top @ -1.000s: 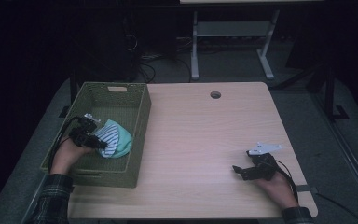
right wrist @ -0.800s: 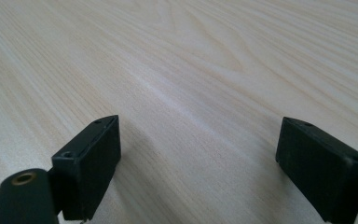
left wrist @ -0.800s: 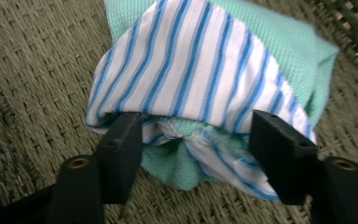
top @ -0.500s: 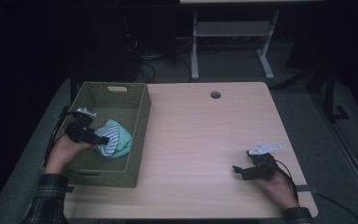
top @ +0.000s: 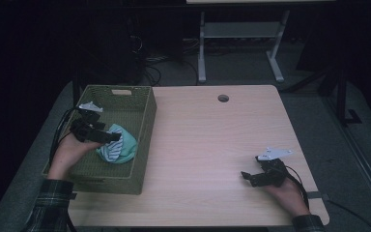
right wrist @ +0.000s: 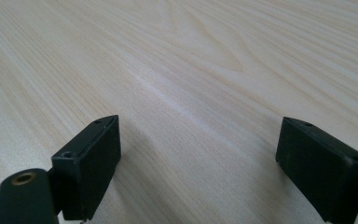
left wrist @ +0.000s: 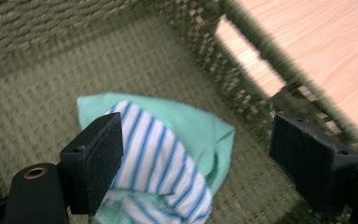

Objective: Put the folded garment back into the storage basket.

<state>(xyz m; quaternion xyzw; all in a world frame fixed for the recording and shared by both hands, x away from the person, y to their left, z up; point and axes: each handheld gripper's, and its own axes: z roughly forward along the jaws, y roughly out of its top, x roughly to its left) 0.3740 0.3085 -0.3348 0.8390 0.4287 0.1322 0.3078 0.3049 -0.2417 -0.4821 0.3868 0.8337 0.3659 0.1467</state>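
Mint-green cloth w/ blue-striped white lining [top: 119, 149], bunched, lies on floor of olive woven basket [top: 144, 126], left of frame. Left gripper [top: 110, 137] just above it; jaws have just been opening, now wide, cloth below, not pinched. Drop looks done. Right gripper [top: 245, 176] lower right on pale wood table [top: 207, 140], jaws wide, nothing held. Left to do, by my guess: pull left hand clear.

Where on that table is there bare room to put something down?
The tabletop lies bare between the basket and the right gripper, up to the hole. In the basket, the cloth and left gripper crowd its right side.
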